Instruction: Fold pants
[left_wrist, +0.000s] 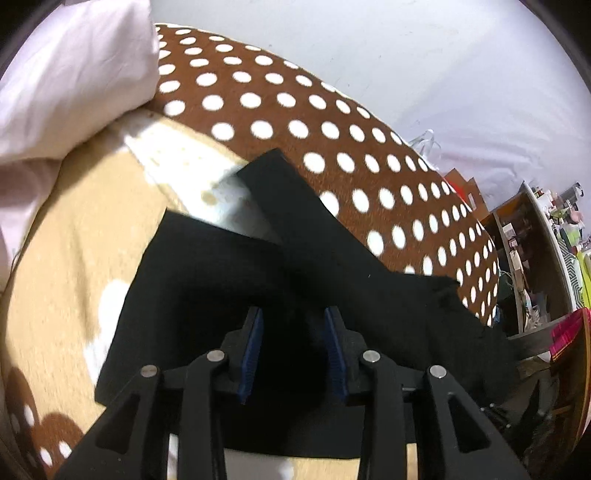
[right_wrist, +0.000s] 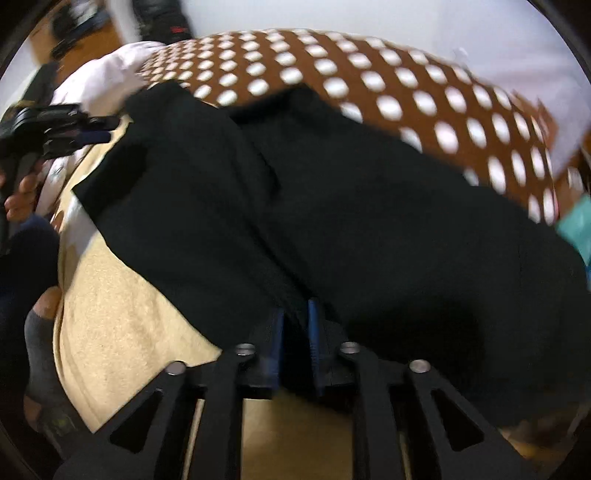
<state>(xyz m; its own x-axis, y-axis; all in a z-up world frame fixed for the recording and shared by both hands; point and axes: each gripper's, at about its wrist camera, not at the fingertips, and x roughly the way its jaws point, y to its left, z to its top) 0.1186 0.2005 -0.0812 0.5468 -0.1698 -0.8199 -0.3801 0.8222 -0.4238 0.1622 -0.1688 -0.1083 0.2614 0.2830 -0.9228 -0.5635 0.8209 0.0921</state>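
Pants (left_wrist: 332, 258), black, lie spread on a bed covered by a blanket (left_wrist: 280, 110) that is brown with white dots along its far side and tan with pale patches nearer the camera. In the left wrist view the two legs fan apart toward the far side of the bed, one leg end reaching onto the dotted part, the other lying on the tan part, with a wedge of pale blanket showing between them. A white pillow (left_wrist: 74, 81) sits at the far left corner of the bed.

The left tongs (left_wrist: 293, 354) are released: their blue pads (left_wrist: 255, 354) stand well apart over the dark cloth, and nothing is pinched between them.

The right tongs (right_wrist: 295, 343) hover low at the near edge of the pants (right_wrist: 351, 206), the blue pads (right_wrist: 313, 332) only a narrow gap apart. Dark cloth fills that gap, but blur and the black fabric make it impossible to tell whether the pads press on it.

In the right wrist view the left tongs (right_wrist: 99, 133) also show at the left edge of the bed, held in a person's hand (right_wrist: 20, 192). A shelf (left_wrist: 532, 251) crowded with small items stands beyond the right side of the bed.
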